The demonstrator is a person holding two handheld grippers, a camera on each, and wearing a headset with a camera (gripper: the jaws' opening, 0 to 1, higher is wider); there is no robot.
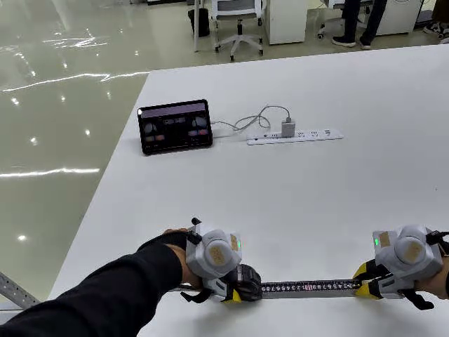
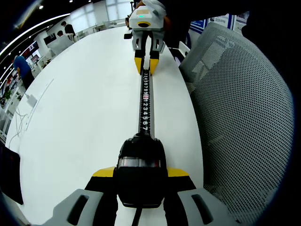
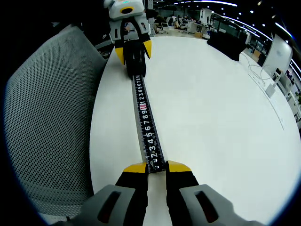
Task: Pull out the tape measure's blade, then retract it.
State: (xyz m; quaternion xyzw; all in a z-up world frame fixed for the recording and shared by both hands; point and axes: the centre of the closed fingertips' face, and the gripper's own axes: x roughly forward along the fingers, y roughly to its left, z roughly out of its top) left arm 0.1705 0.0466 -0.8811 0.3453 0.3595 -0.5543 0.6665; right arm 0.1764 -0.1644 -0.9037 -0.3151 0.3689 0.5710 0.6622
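Observation:
A black tape measure case [image 1: 245,283] [image 2: 141,167] rests on the white table near its front edge, and my left gripper [image 1: 233,293] [image 2: 141,173] is shut on it. Its blade [image 1: 309,286] [image 2: 146,101] [image 3: 146,123] lies flat along the table, drawn out to the right with the numbers showing. My right gripper [image 1: 366,281] [image 3: 156,167] is shut on the blade's tip. The right gripper [image 2: 146,59] stands at the blade's far end in the left gripper view, and the left gripper [image 3: 133,49] with the case [image 3: 135,61] does so in the right gripper view.
A tablet [image 1: 175,126] stands at the table's back left, cabled to a white power strip [image 1: 295,135] with a charger. A grey mesh chair back [image 2: 244,122] [image 3: 44,127] sits just off the near table edge. An office chair [image 1: 238,21] and a person's legs are beyond the table.

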